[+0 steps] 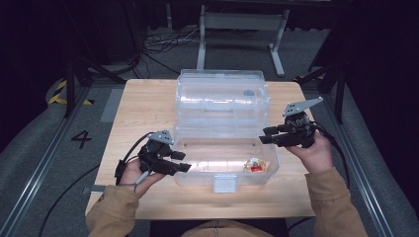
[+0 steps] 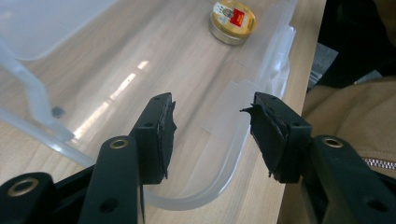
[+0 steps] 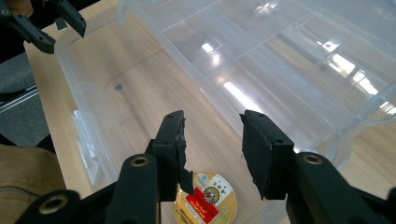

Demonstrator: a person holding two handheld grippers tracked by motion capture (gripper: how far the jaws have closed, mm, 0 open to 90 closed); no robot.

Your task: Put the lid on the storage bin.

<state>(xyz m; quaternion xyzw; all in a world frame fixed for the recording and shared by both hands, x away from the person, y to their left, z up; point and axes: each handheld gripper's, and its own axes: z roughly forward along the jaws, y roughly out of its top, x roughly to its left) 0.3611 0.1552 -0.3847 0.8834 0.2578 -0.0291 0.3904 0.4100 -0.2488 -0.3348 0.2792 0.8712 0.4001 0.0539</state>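
A clear plastic box [image 1: 222, 94] stands open on the wooden table, its shallow half [image 1: 207, 153] lying flat toward me. A small round gold tin with a red label [image 1: 254, 165] rests in that shallow half near its right end; it is also seen as the tin [image 2: 232, 19] and the tin [image 3: 205, 198]. My left gripper [image 1: 183, 162] hovers at the shallow half's left end, open and holding nothing [image 2: 210, 128]. My right gripper [image 1: 267, 136] is held over the right end, above the tin, open with nothing between its jaws [image 3: 212, 140].
A white latch tab [image 1: 225, 182] sticks out from the shallow half's front edge. Bare table [image 1: 143, 106] lies left of the box, with a narrower strip on the right. In the right gripper view the left gripper [image 3: 46, 23] shows far off.
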